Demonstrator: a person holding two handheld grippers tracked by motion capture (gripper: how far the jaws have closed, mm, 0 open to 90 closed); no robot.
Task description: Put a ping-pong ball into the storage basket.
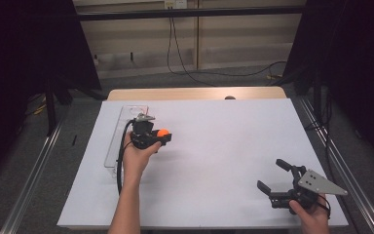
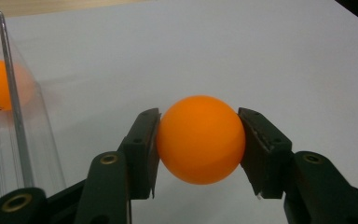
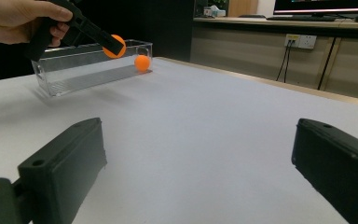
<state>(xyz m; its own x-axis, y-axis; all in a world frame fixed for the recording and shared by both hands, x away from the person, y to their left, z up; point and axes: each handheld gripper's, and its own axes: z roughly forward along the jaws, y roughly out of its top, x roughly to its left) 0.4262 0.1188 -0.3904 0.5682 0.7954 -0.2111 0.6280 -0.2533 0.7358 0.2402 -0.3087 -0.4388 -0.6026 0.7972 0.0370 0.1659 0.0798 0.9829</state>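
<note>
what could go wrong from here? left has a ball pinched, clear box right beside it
1. The orange ball is round and smooth; the left gripper pinches it only at two sides, so it may squirt out and roll across the table.
2. The clear box looks light; a jaw bumping its wall could shift it and the second ball inside.

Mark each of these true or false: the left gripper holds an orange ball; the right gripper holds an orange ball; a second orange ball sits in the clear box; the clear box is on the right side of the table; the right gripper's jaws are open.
1. The left gripper clamps a small orange ball: true.
2. The right gripper holds an orange ball: false; nothing is between its jaws.
3. A second orange ball sits inside the long clear plastic box: true.
4. That box lies on the table's right side: false; it lies toward the left of the white-covered table.
5. The right gripper's jaws stand wide apart: true.
</note>
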